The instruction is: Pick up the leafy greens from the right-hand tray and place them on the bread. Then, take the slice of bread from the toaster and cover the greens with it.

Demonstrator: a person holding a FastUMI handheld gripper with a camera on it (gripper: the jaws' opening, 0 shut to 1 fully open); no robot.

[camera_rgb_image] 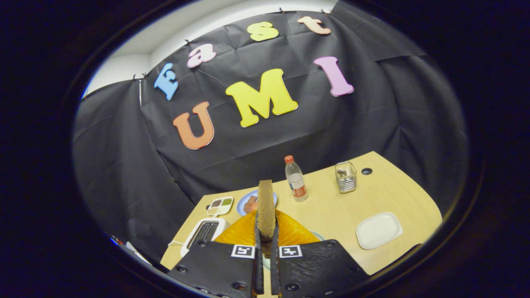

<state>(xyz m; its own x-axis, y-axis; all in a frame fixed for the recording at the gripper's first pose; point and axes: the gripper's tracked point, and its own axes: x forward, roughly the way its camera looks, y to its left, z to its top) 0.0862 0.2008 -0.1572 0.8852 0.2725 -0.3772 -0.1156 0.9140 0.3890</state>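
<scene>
Seen from the gripper view, the gripper (266, 248) has its two fingers drawn close together, and both press on a slice of bread (266, 207) held on edge between them. The slice stands upright, its brown crust turned toward the camera, rising from the fingertips up past the far things on the table (331, 211).

Just behind the held slice and below it lies an orange, ridged surface (290, 234); what it is cannot be told, as the fingers and the bread hide much of it. A pale rim (319, 236) shows at its right side, perhaps a plate under it.

To the left of the fingers stands a white toaster (205, 234), its two slots dark and open upward. Beyond the toaster sits a small white divided dish (220, 205) with green and brown bits in its compartments. Next to that, partly hidden by the bread, is a blue plate (247, 203) bearing something brownish.

Farther back, right of the bread, a clear plastic bottle (295, 179) with a reddish cap stands upright. Well to its right is a clear square container (345, 177), and just beyond that a dark round hole (366, 171) in the tabletop. Nearer, to the right of the fingers, lies a white tray (378, 230) with rounded corners, nothing visible upon it
</scene>
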